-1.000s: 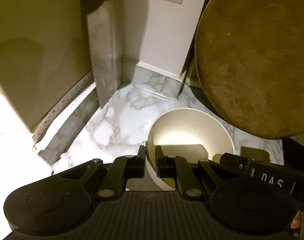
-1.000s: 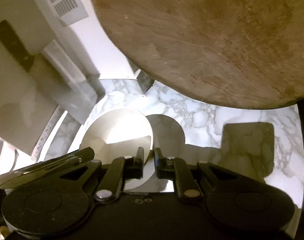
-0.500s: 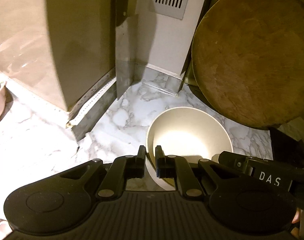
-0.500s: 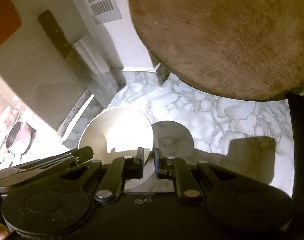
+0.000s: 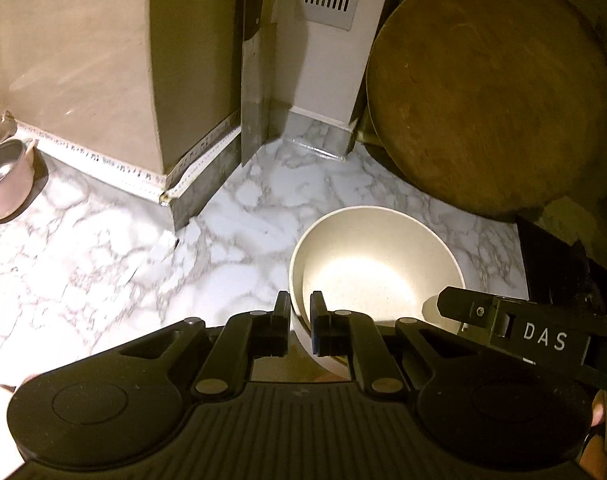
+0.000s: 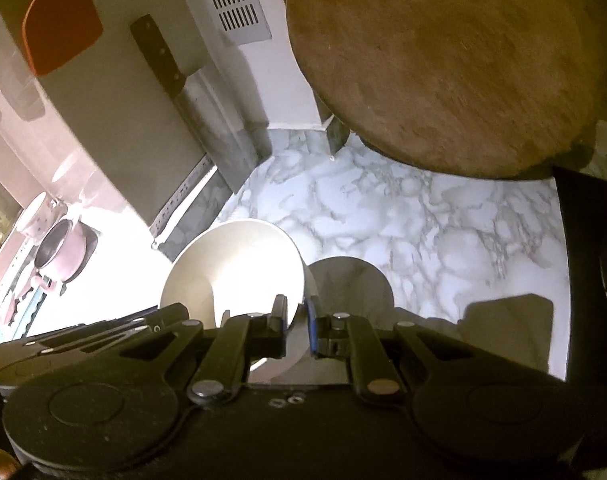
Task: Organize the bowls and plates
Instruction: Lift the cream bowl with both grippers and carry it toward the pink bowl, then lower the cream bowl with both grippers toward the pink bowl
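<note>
Left wrist view first: the cream bowl [image 5: 377,276] sits dead centre, and the left claw [image 5: 300,312] is pinched narrow on its near rim, one finger outside the wall, one inside. Over on the right wrist camera the same bowl [image 6: 233,268] shows up with the right claw [image 6: 297,320] clamped on the opposite stretch of rim, so it's a two-handed hold. In the left view the right claw's finger, stamped DAS, pokes in at the bowl's right edge. Whether the bowl is resting on the marble counter [image 5: 231,240] or held just above it, I can't tell; the round shadow beside it in the right view hints at a little air underneath.

Moving outward from the bowl: beyond it, a big round wooden board [image 5: 487,92] leans upright. Off to the bowl's far left, against the wall, hangs a cleaver [image 6: 175,80], and further left again stands a small pink pot [image 5: 5,178].

My read is that this is a carry step. To do it well, keep both pinches even and the rim level, travel slowly, and steer clear of that leaning board, since a nudge could tip it onto the bowl.
</note>
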A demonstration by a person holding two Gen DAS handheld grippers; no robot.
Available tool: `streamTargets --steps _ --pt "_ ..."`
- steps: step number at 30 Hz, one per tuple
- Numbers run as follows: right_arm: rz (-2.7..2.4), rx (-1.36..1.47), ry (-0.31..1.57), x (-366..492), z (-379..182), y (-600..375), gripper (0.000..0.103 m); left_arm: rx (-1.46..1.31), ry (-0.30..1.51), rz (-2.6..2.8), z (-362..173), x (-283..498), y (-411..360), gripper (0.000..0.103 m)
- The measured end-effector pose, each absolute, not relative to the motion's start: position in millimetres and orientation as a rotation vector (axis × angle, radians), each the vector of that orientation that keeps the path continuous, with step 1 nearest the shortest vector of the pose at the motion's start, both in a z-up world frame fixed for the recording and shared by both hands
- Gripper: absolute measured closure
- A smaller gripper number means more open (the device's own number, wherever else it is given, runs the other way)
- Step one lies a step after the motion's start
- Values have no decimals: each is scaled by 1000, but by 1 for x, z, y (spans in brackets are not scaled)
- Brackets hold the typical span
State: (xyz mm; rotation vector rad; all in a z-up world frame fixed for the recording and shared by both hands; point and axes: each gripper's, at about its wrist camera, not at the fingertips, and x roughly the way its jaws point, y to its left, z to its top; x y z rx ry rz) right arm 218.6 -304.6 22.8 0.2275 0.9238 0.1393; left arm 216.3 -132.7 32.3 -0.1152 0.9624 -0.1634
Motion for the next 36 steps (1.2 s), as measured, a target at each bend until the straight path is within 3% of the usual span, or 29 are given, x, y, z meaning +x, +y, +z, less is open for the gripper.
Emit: streamTargets --steps 36 --pt "112 280 1007 136 -10 -304 94 -99 1045 -206 21 148 -130 94"
